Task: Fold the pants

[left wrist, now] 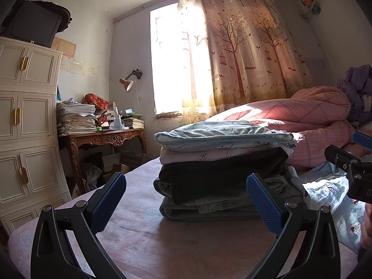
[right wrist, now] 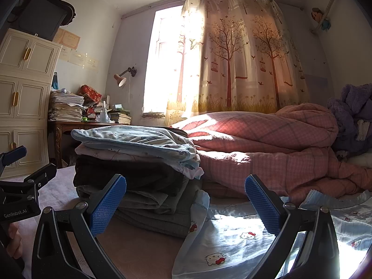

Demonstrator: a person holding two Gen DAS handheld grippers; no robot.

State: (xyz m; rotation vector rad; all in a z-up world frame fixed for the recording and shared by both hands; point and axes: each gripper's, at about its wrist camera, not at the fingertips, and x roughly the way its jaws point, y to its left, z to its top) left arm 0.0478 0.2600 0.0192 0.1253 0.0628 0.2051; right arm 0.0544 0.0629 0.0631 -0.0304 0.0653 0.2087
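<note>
Light blue pants with a cartoon cat print (right wrist: 232, 239) lie unfolded on the bed in front of my right gripper (right wrist: 186, 202), which is open and empty just above them. They also show at the right edge of the left wrist view (left wrist: 332, 200). A stack of folded clothes (left wrist: 220, 167), blue on top and dark below, stands on the pink sheet (left wrist: 162, 244). My left gripper (left wrist: 186, 200) is open and empty, low over the sheet just in front of the stack (right wrist: 134, 169). Each gripper shows in the other's view: the right one (left wrist: 348, 162) and the left one (right wrist: 21, 181).
A rolled pink checked quilt (right wrist: 267, 144) lies behind the pants, with a purple fleece (right wrist: 353, 116) at the far right. A white cabinet (left wrist: 25, 121) and a cluttered wooden desk (left wrist: 104, 137) stand left of the bed. A window with a tree-print curtain (left wrist: 244, 53) is behind.
</note>
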